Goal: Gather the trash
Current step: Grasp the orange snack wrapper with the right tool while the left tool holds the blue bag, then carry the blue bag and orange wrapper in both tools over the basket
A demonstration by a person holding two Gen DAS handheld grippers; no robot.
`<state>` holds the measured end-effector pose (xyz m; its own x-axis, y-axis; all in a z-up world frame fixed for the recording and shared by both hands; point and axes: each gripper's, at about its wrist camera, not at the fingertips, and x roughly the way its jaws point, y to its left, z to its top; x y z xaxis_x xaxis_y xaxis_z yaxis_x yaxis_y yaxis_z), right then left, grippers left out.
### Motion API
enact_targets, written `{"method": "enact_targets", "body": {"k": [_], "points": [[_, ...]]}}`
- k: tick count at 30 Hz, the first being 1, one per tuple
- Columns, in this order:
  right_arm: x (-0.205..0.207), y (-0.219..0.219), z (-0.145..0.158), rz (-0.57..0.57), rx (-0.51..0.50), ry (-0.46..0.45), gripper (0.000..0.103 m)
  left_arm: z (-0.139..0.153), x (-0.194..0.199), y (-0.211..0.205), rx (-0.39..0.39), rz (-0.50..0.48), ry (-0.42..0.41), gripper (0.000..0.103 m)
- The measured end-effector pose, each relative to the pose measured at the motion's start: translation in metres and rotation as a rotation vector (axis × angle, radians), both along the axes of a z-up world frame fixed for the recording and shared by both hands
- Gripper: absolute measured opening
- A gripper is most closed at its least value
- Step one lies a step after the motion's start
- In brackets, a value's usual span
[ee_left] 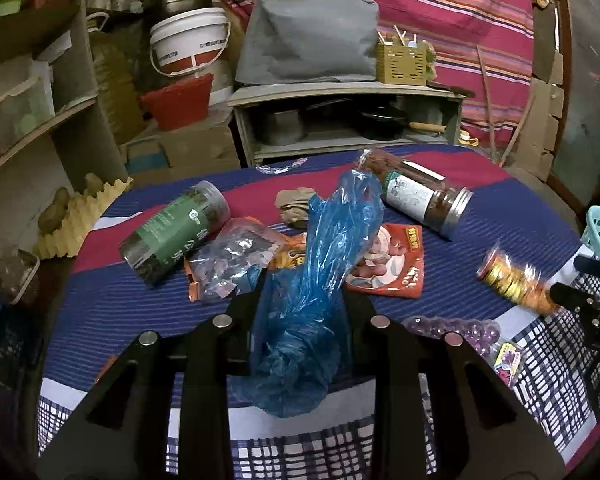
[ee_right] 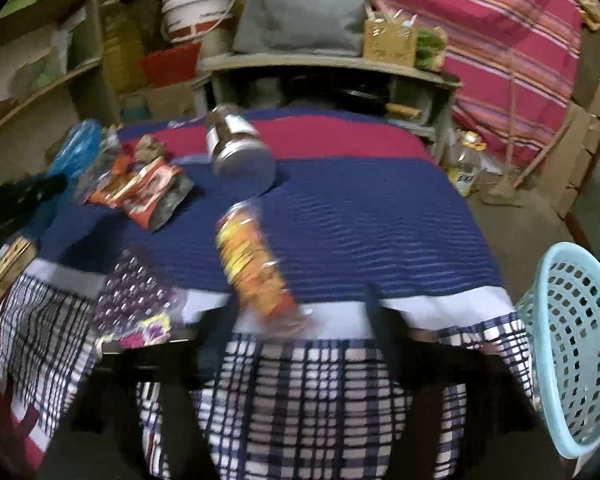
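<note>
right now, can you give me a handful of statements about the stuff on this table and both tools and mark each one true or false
1. The left tool grips a crumpled blue plastic bag. True.
2. The clear jar with the green label stands upright. False: it lies on its side on the striped cloth.
3. A light blue perforated plastic basket sits beyond the table's right edge. True.
4. The right tool is clamped on the red snack packet. False: its jaws stand apart, with a blurred yellow and orange snack tube between them.
5. The silver-lidded clear jar lies on its side. True.
</note>
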<state>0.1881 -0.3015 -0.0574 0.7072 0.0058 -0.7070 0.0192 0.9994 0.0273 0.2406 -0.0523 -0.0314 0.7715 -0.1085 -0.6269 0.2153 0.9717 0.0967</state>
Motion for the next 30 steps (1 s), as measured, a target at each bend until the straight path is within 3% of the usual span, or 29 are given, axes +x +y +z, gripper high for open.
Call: {"method": "enact_targets", "body": {"k": [8,10,16,22,30], "points": [[0.017,0.020,-0.021,0.041,0.014,0.041,0.068,-0.008,0.003,-0.002,0.009,-0.003,0.019,0.028],[0.021,0.022,-0.027,0.053,0.014,0.065,0.047,-0.010,0.004,-0.001,0.005,-0.002,0.024,0.028],[0.016,0.016,-0.029,0.062,0.062,0.073,0.040,-0.015,0.004,-0.003,-0.017,-0.002,0.048,0.028],[-0.011,-0.009,-0.006,0.003,0.050,0.018,0.039,-0.009,-0.007,-0.020,-0.023,-0.018,0.042,0.028],[-0.076,-0.067,0.039,-0.129,0.041,-0.098,0.039,0.014,-0.051,-0.086,-0.014,-0.156,-0.027,0.028]]}}
